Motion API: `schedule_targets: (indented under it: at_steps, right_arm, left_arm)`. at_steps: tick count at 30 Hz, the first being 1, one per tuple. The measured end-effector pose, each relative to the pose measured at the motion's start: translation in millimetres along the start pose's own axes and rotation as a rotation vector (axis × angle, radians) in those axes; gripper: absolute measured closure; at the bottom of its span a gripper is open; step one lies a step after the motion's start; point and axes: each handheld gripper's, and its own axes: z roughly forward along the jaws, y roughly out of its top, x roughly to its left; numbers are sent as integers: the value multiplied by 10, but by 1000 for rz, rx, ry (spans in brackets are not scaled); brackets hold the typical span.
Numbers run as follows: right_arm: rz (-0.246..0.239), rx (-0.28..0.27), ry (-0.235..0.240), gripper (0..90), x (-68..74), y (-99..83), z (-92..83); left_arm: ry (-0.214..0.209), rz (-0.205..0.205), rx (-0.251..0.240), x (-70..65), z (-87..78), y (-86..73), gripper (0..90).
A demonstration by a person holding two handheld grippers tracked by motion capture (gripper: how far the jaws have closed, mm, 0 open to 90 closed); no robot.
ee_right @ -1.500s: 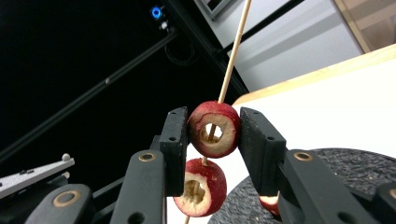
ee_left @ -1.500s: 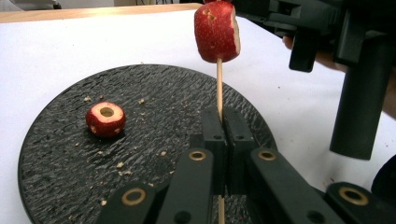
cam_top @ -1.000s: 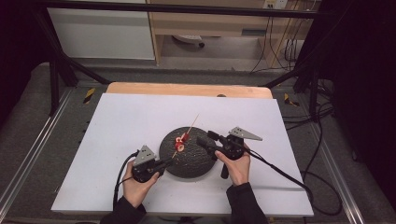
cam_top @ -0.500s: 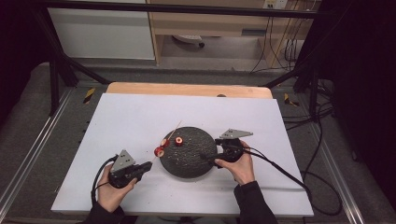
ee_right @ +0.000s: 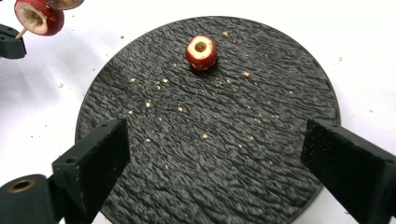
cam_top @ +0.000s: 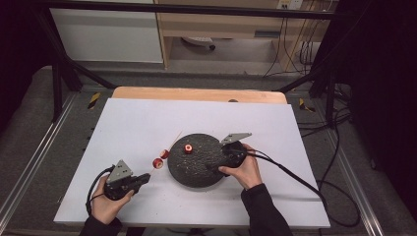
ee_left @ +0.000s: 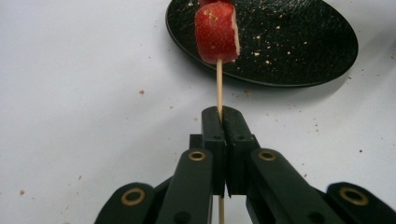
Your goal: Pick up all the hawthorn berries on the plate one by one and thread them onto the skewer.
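The left gripper (cam_top: 142, 178), fingers clamped on a thin wooden skewer (ee_left: 218, 84) carrying red fruit pieces (cam_top: 161, 158), hovers beside the round black slate plate (cam_top: 196, 169) near the desk's front edge. The right gripper (ee_right: 219, 158), whose fingers have just been opening, stands wide and empty over the plate. Likely next: gripping the loose cored piece (ee_right: 201, 52).

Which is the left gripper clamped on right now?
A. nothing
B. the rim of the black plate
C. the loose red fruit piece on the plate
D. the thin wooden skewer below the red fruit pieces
D: the left gripper has its jaws shut on the skewer, with a red fruit piece threaded above.
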Motion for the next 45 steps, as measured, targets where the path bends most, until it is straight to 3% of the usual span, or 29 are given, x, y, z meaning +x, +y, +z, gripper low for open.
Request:
schedule_targets:
  at_steps: [8, 15, 21, 26, 35, 45]
  right_arm:
    - [3, 33, -7, 102, 47, 177, 145]
    - [33, 62, -23, 120, 89, 356, 303]
    - [105, 72, -37, 159, 105, 487, 437]
    - [133, 90, -43, 186, 113, 547, 581]
    - [197, 117, -58, 289, 121, 645, 768]
    - [226, 134, -67, 441, 124, 670, 944]
  left_arm:
    - [6, 5, 7, 46, -2, -41, 884]
    - [9, 4, 4, 77, -31, -70, 884]
    - [12, -2, 6, 93, -47, -87, 884]
    - [14, -6, 9, 99, -37, -88, 884]
    - [14, -10, 5, 91, -37, -85, 884]
    - [12, -7, 9, 87, -31, -82, 884]
